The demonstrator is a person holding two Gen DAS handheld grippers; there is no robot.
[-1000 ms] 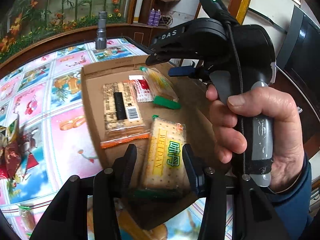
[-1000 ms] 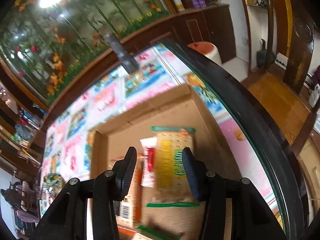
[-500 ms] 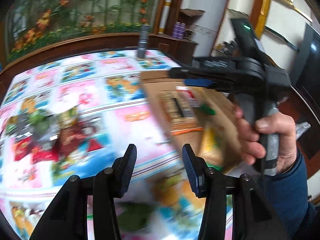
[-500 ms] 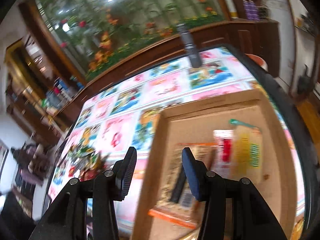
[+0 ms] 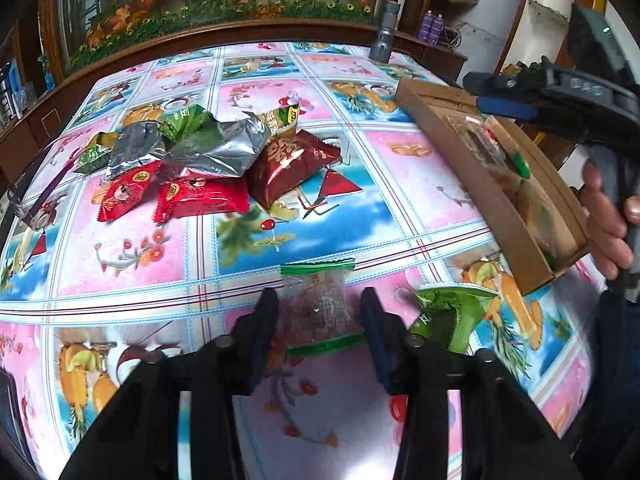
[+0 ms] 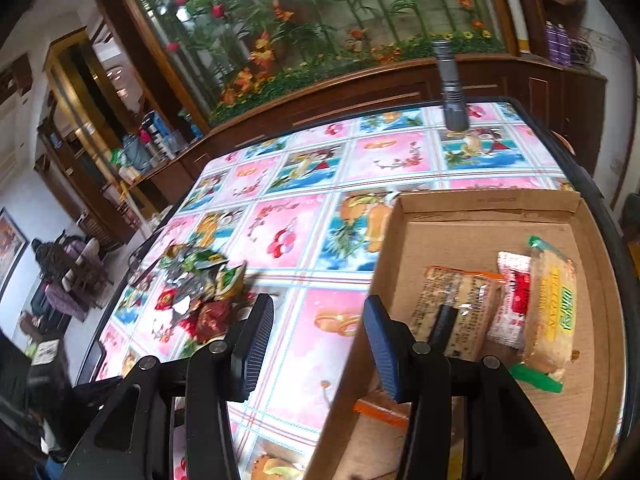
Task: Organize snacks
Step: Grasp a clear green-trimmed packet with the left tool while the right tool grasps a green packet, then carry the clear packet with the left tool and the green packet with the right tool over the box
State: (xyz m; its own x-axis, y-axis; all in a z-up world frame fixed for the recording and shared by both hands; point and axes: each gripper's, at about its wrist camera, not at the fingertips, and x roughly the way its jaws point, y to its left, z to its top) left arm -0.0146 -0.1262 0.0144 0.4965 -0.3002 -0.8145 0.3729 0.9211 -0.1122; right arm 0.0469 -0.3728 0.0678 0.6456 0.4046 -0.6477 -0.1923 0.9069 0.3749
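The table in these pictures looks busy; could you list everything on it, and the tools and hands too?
cardboard box: one, brown, right side of table.
packets in box: three visible, yellow, red-white, orange-edged; lying flat.
snack pile: several, red, silver, green; far left of table.
clear packet: one, green-edged, between left gripper's closing fingers.
green packet: one, beside the clear packet.
flashlight: one, grey, upright at far edge.
tablecloth: one, pink and blue.
left gripper: black, over clear packet.
right gripper: black, blue pads, nothing held.
hand: one, holding right gripper.
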